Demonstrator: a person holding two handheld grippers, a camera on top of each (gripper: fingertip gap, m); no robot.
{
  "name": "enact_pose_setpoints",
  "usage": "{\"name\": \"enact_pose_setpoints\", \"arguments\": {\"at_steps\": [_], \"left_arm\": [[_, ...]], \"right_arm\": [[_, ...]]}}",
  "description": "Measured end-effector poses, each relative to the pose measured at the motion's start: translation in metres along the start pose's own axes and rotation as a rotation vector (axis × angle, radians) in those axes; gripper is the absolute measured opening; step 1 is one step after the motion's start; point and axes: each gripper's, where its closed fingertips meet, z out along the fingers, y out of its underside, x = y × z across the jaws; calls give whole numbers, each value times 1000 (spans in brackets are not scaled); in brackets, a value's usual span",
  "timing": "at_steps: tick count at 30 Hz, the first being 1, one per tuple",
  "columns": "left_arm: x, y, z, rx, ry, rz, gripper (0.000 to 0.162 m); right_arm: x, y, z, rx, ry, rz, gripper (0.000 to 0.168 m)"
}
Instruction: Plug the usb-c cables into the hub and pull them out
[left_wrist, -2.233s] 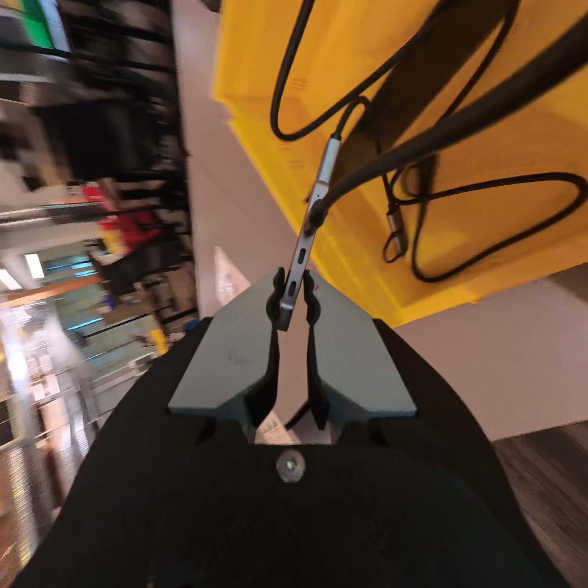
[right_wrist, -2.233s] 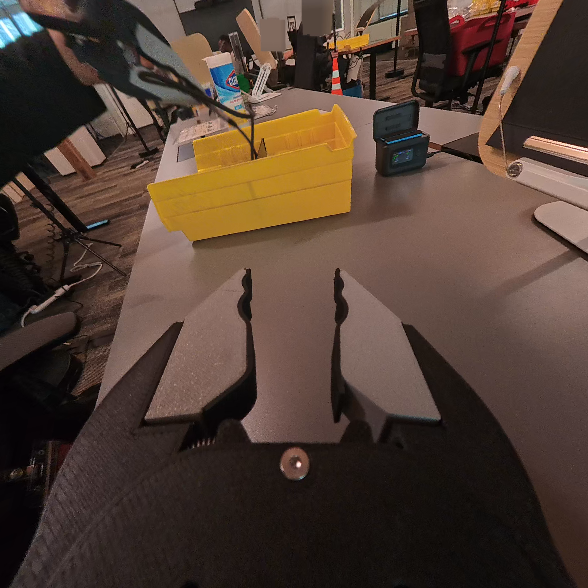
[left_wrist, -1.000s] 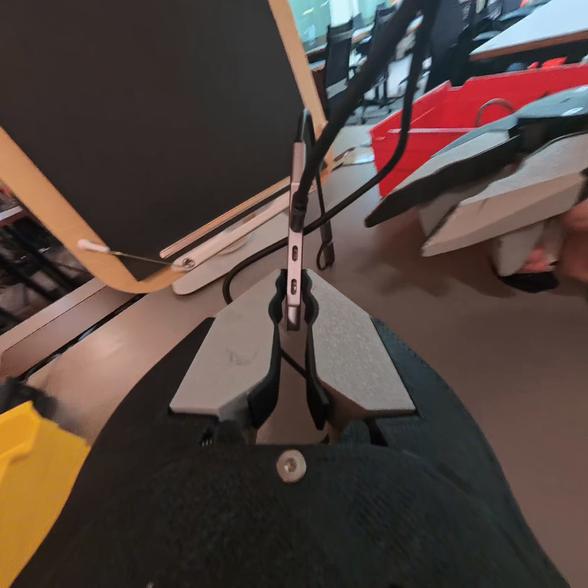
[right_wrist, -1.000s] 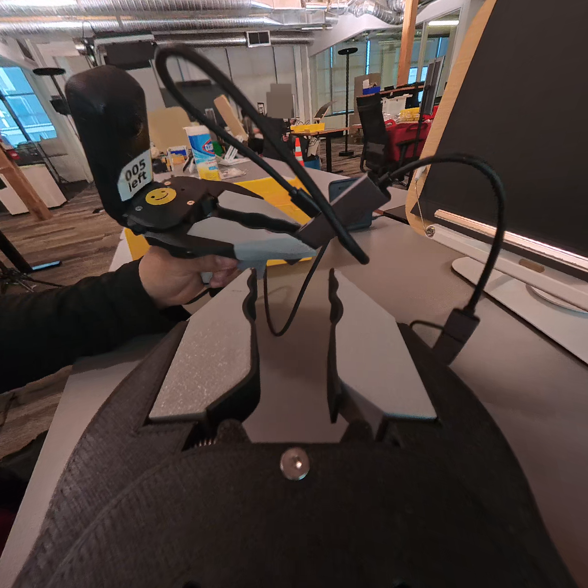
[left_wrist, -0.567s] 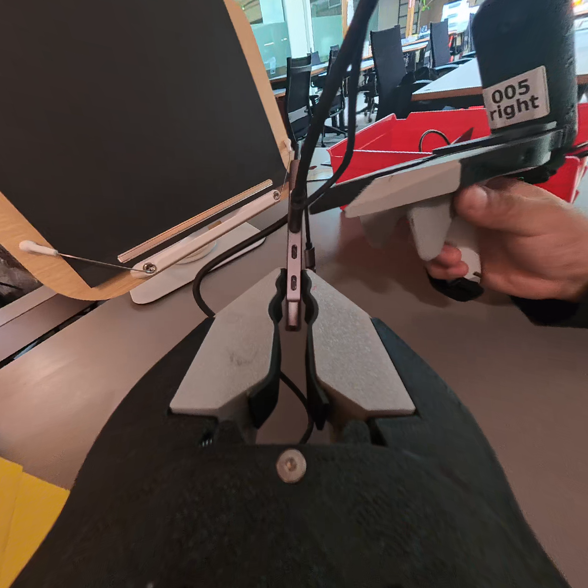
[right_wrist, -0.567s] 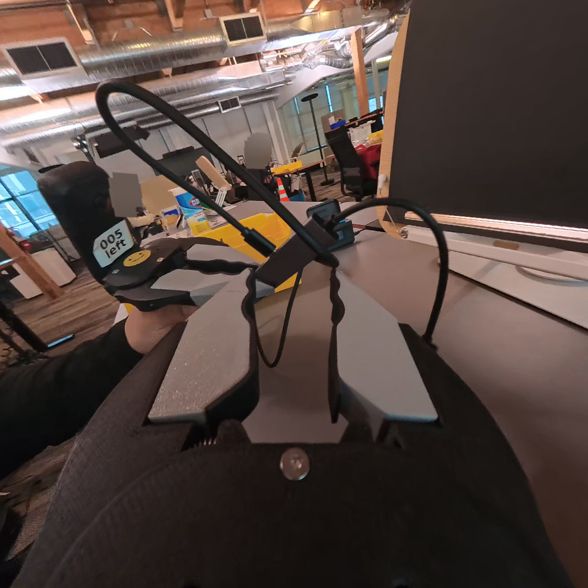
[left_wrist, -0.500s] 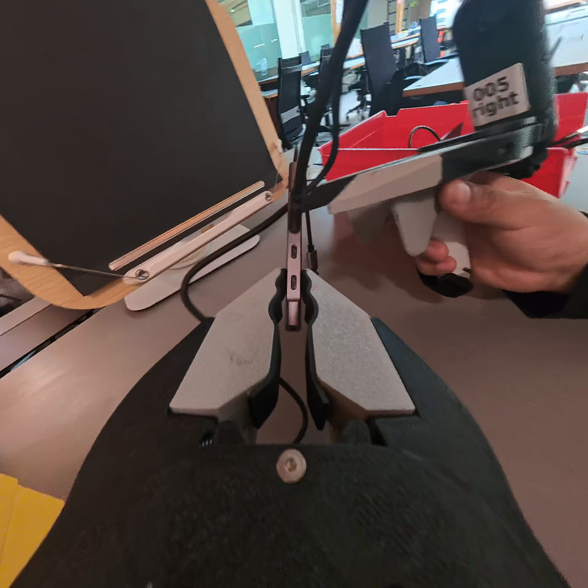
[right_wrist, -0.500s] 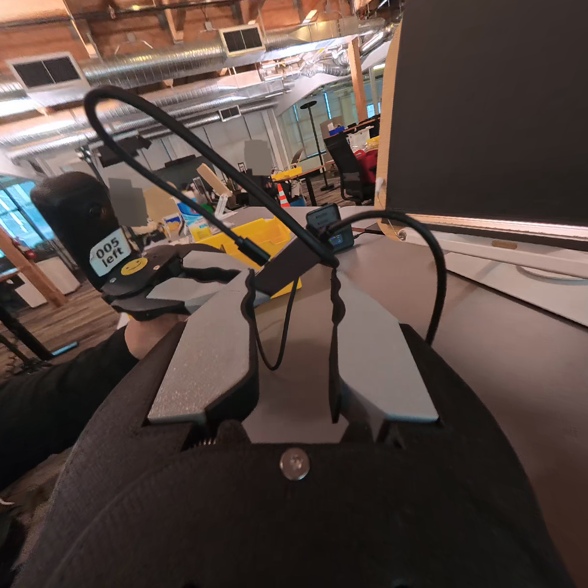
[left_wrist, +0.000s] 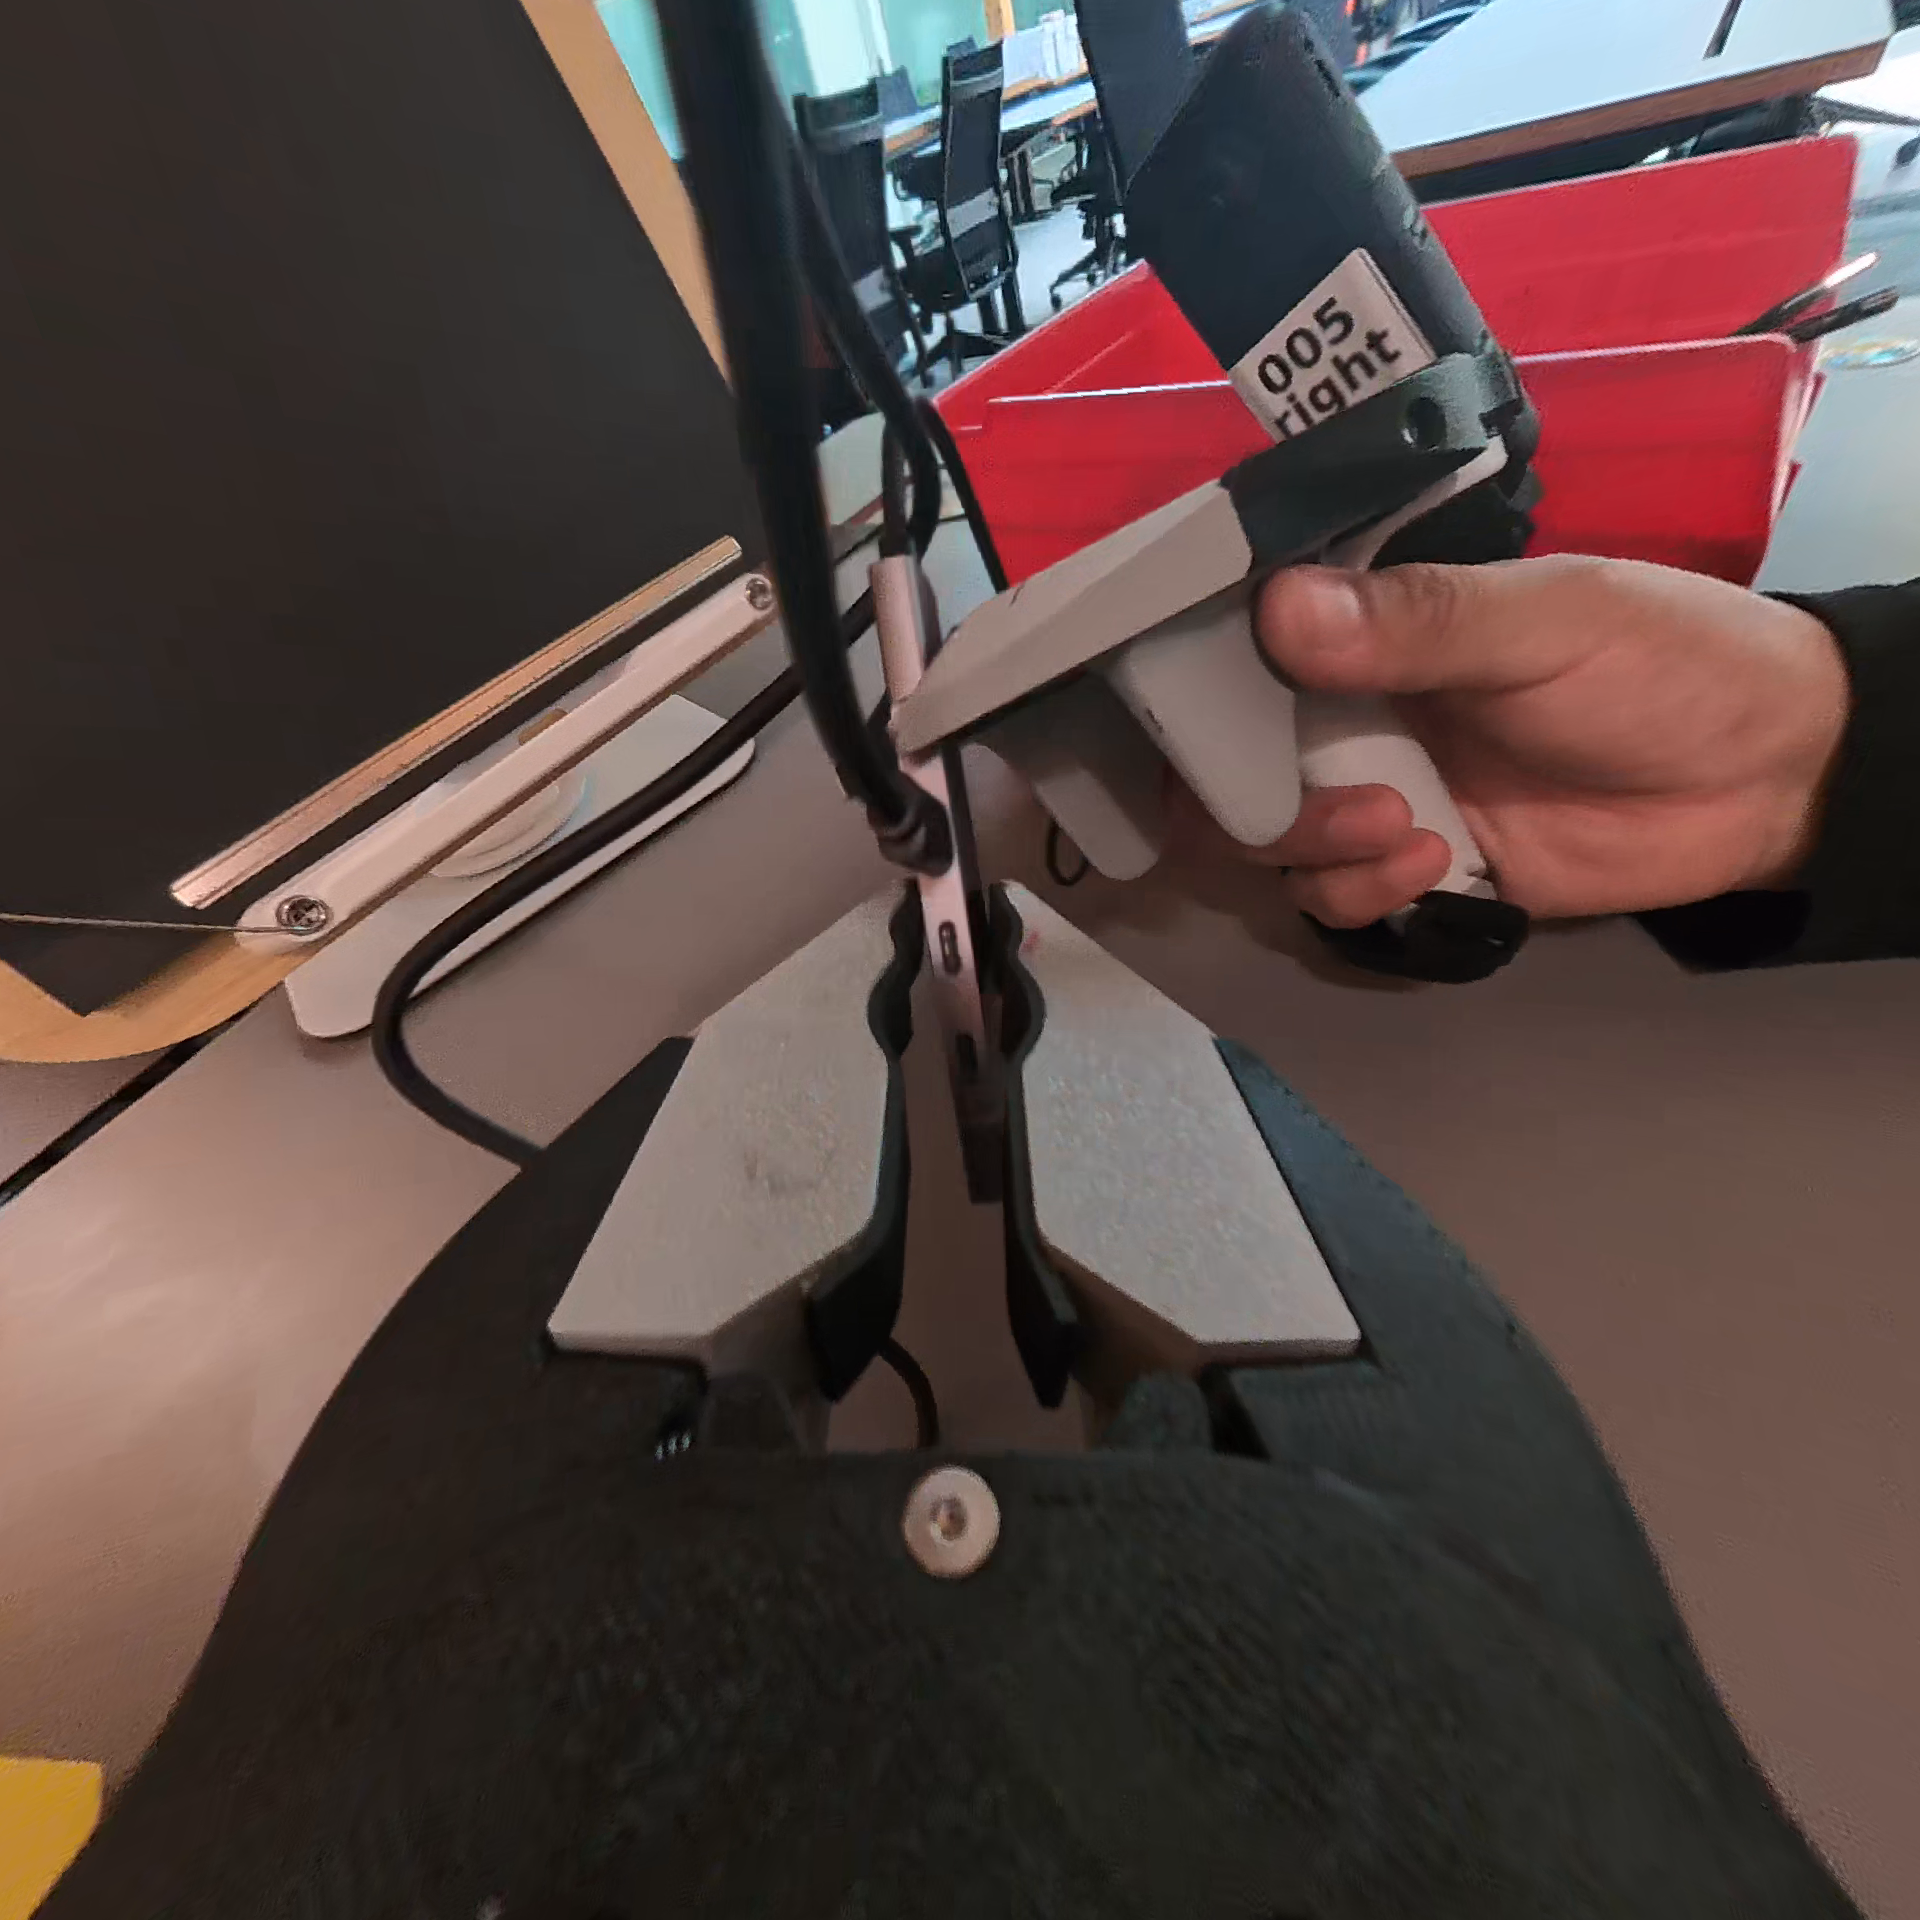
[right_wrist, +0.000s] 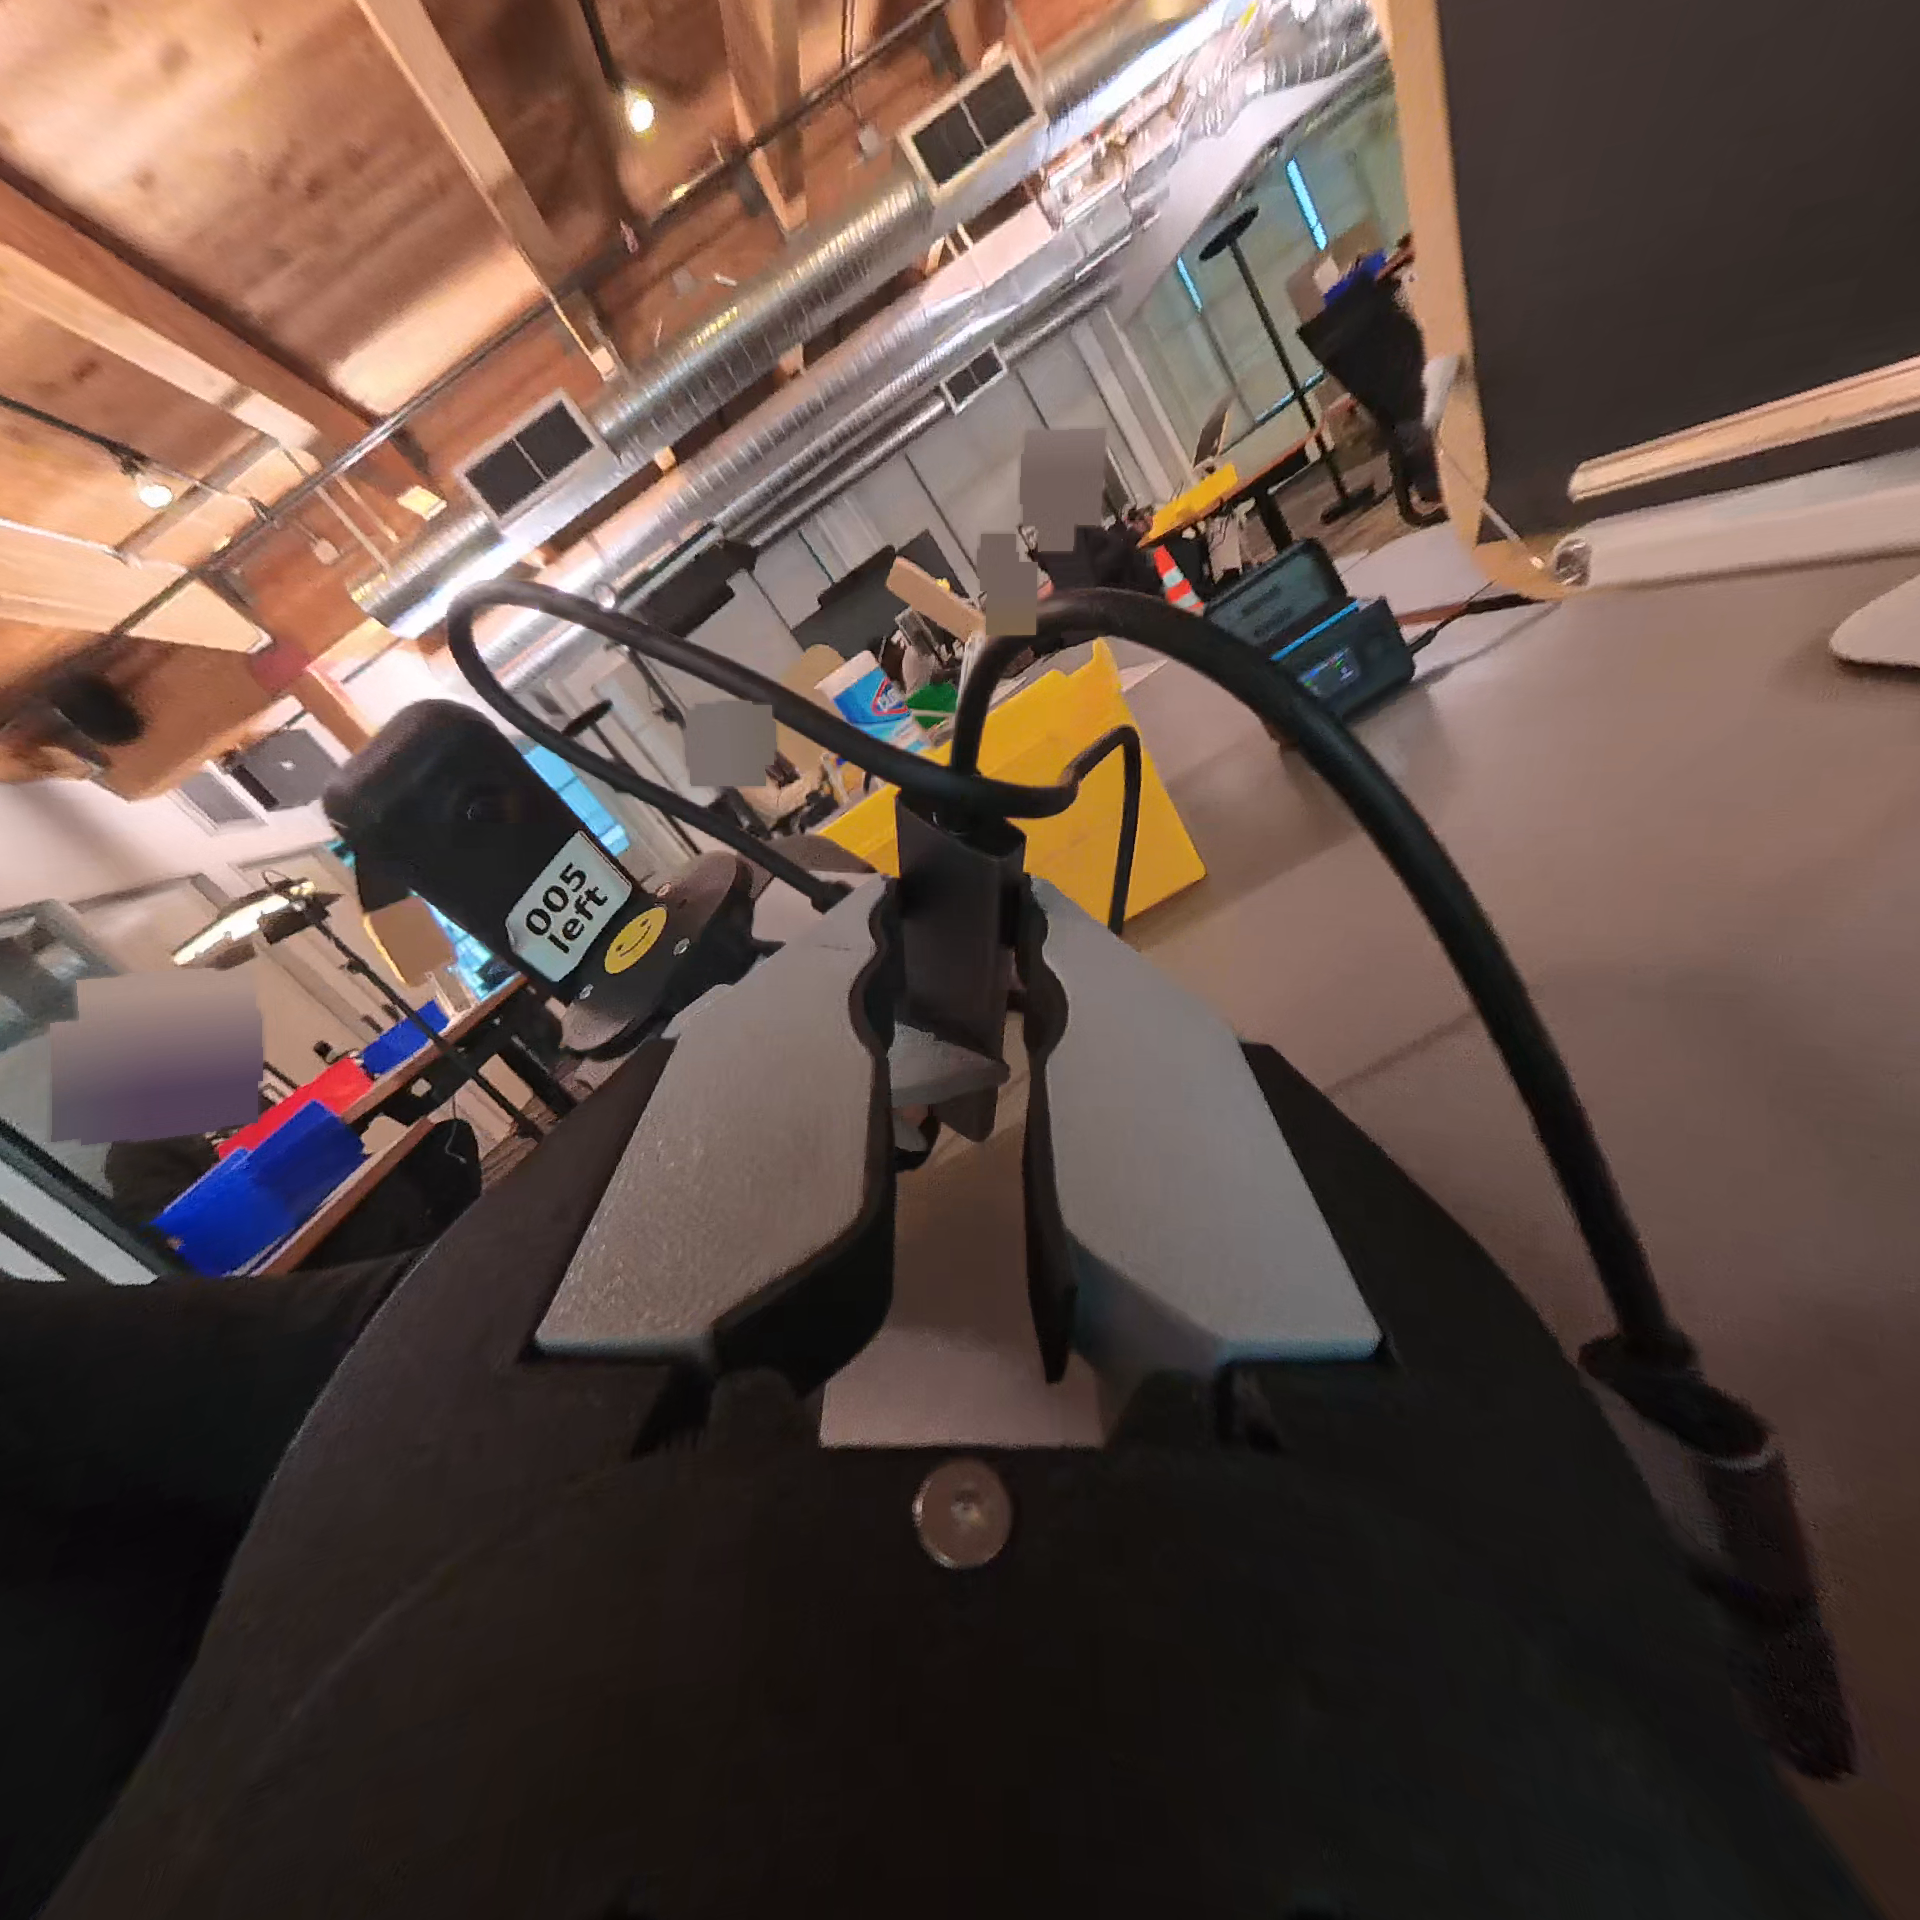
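Left wrist view: left hand-held gripper, matte grey fingers clamped on slim metallic hub, black rubbery cable plugged in. Beyond, right hand-held gripper pinching hub's far end above smooth grey bench; red bin behind.

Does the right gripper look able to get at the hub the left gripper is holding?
Probably yes. The hub, clamped by the left gripper, already has its far end between the right gripper fingers. The cables arch clear above. A firm grip can't be confirmed.
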Motion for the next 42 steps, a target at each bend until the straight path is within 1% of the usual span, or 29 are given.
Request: {"name": "enact_pose_setpoints", "arguments": {"at_steps": [2,5,7,9,10,12,15,17,19,20,21,22,23,24,25,26,27,29,30,31,33,35,37,40,42], "left_arm": [[-2,1,0,-9,-21,16,10],[-6,4,1,-29,-27,-6,8],[-4,-2,-1,12,-2,-29,7],[0,-13,-7,79,21,-25,7],[0,-16,-8,95,8,-6,7],[-2,-13,-6,76,-49,62,8],[0,-14,-7,71,-107,191,7],[-1,-16,-8,69,-108,195,8],[-8,-11,-9,27,-119,150,6],[-13,-6,-8,-2,-135,129,6],[-22,-2,-9,-27,-183,104,6],[-30,1,-11,-41,-212,70,6],[-37,4,-14,-49,-225,21,6],[-42,7,-15,-57,-227,-20,6],[-45,11,-16,-68,-222,-42,6],[-44,14,-15,-78,-200,-56,5],[-40,17,-13,-91,-166,-78,6],[-30,24,-7,-125,-106,-124,6],[-26,27,-4,-148,-92,-126,6],[-23,29,-2,-161,-83,-110,6],[-15,29,3,-170,-63,-85,6],[-8,26,7,-165,-41,-75,6],[-4,26,10,-174,-51,-31,6],[-4,26,12,-172,-77,1,6],[-4,22,13,-140,-91,9,7]], "right_arm": [[1,1,0,-15,12,-7,18],[1,3,0,-65,69,-116,18],[-5,0,1,-39,46,-135,18],[-20,-5,-1,-1,-87,-31,18],[-21,-8,-3,15,-119,21,18],[-18,-9,-5,33,-117,54,18],[-22,-9,-4,36,-190,149,18],[-22,-8,-4,33,-207,192,18],[-16,-5,-2,-3,-144,155,20],[-10,-3,-2,-35,-91,135,14],[-3,3,-3,-79,-28,106,9],[4,7,-6,-122,31,52,3],[10,10,-9,-157,92,-7,0],[11,12,-10,-188,129,-84,1],[12,14,-11,-217,170,-170,12],[13,14,-9,-231,221,-255,33],[9,12,-6,-223,244,-347,39],[-9,8,4,-187,242,-513,43],[-17,7,8,-171,243,-591,40],[-17,6,9,-165,293,-658,33],[-6,10,12,-192,396,-738,28],[9,20,14,-268,453,-762,18],[17,19,13,-263,474,-746,9],[21,19,11,-269,439,-624,10],[21,17,9,-238,412,-523,10]]}}
